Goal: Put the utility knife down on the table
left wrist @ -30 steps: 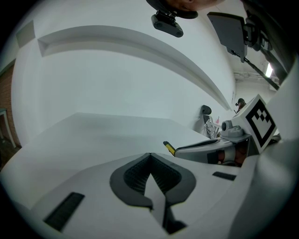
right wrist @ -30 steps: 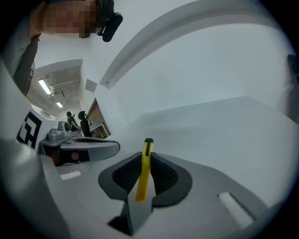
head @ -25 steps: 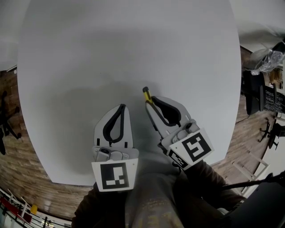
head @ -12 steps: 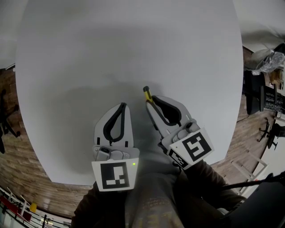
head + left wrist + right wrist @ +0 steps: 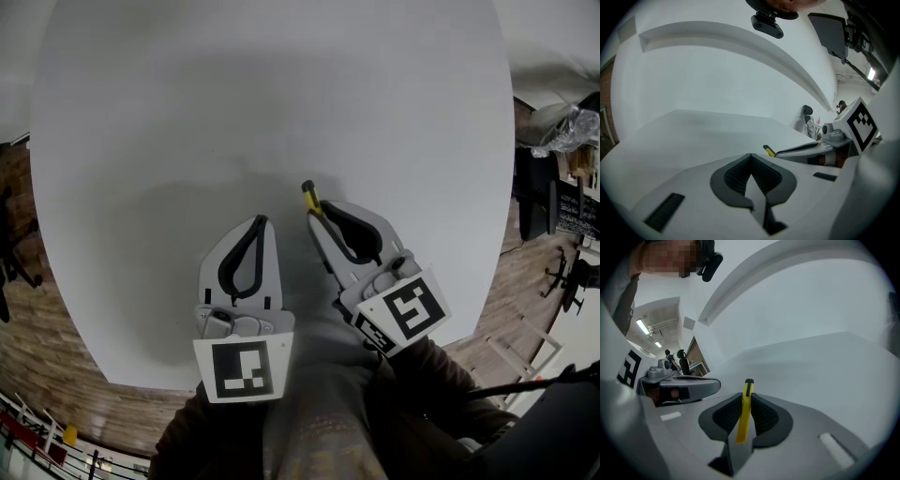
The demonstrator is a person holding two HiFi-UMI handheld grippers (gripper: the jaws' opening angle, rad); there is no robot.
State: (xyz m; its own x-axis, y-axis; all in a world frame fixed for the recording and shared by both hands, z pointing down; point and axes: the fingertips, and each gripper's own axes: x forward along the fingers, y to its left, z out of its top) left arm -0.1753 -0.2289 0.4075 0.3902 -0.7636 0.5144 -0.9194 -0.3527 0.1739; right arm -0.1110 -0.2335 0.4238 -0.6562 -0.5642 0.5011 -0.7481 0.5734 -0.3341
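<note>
Right tool (image 5: 314,212): I read it as clenched on the slim yellow plastic utility knife (image 5: 744,411); its ribbed dark pads press the knife's two flat sides.
Left tool (image 5: 750,157): closed on itself with nothing between the pads, idling just left of the right tool.
Where the knife is: standing edge-on in the right tool's grip near the middle of the scene. Its black end pokes out past the jaw tips toward the far side. I cannot tell whether it touches the desk or hangs just above it.
Desk: a broad, pale grey rounded desk (image 5: 281,94), with nothing else on it in view.
Step in hand: as I judge it, the put-down is not yet done, since the knife is in the grip and not lying on the desk.
How it will handle: I expect it to be light and stiff, a narrow hard shell with smooth sides that could slide between the pads. I cannot see whether the blade is out.
Where to hold: the present hold on the flat sides, partway along the body, looks sound to me.
Next move, my view: bring it low and level over the desk, then ease the jaws apart so it settles on its side.
Risk: released from height or edge-on, it may tip and skid.
</note>
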